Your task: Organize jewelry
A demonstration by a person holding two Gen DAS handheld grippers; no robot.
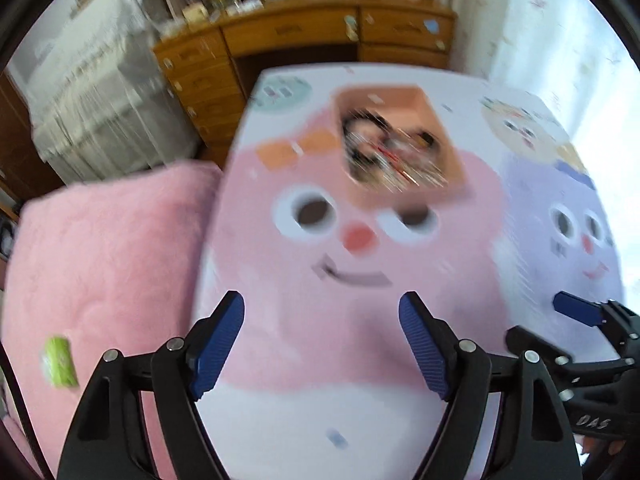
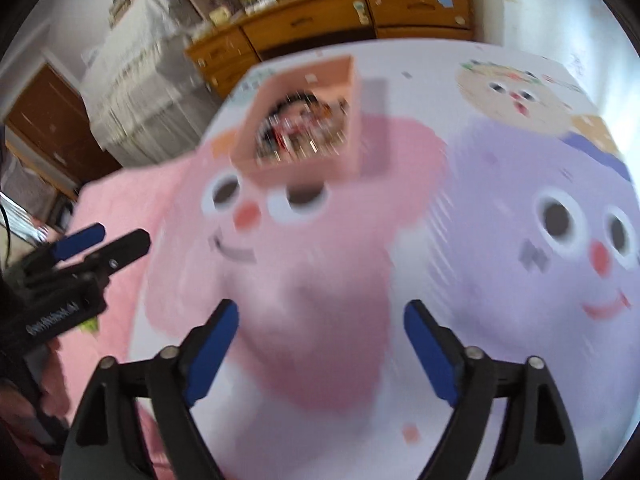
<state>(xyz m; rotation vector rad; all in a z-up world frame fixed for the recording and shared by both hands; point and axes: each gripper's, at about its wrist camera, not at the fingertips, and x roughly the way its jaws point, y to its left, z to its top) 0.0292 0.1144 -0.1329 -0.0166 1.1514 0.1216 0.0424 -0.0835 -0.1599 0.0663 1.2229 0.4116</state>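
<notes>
- The open-topped salmon-pink square jewelry box (image 1: 400, 140) sits on the far part of the bench, over the forehead of the big pink cartoon face printed on the cover; in the right wrist view the same box (image 2: 304, 128) lies far and left of centre.
- Inside it you have a jumble of dark, red and metallic pieces (image 1: 390, 148), too blurred by motion to tell apart.
- Your left tool (image 1: 322, 308) hangs above the near part of the bench, blue-padded fingers (image 1: 220, 344) spread wide, nothing between them.
- Your right tool (image 2: 322, 308) is also spread wide and empty, above the near part of the bench between the pink face and the lilac one.
- Each tool shows in the other's view: the right one at the lower right edge (image 1: 576, 312), the left one at the left edge (image 2: 100, 244).
- The white bench with its cartoon-face cover (image 1: 360, 420) carries the box; a lilac face (image 2: 540, 240) is printed on its right side.
- A fluffy pink blanket (image 1: 100, 260) lies just left of the bench, with a small green object (image 1: 60, 362) on it.
- A wooden dresser with drawers (image 2: 320, 20) stands beyond the far edge, its top cluttered.
</notes>
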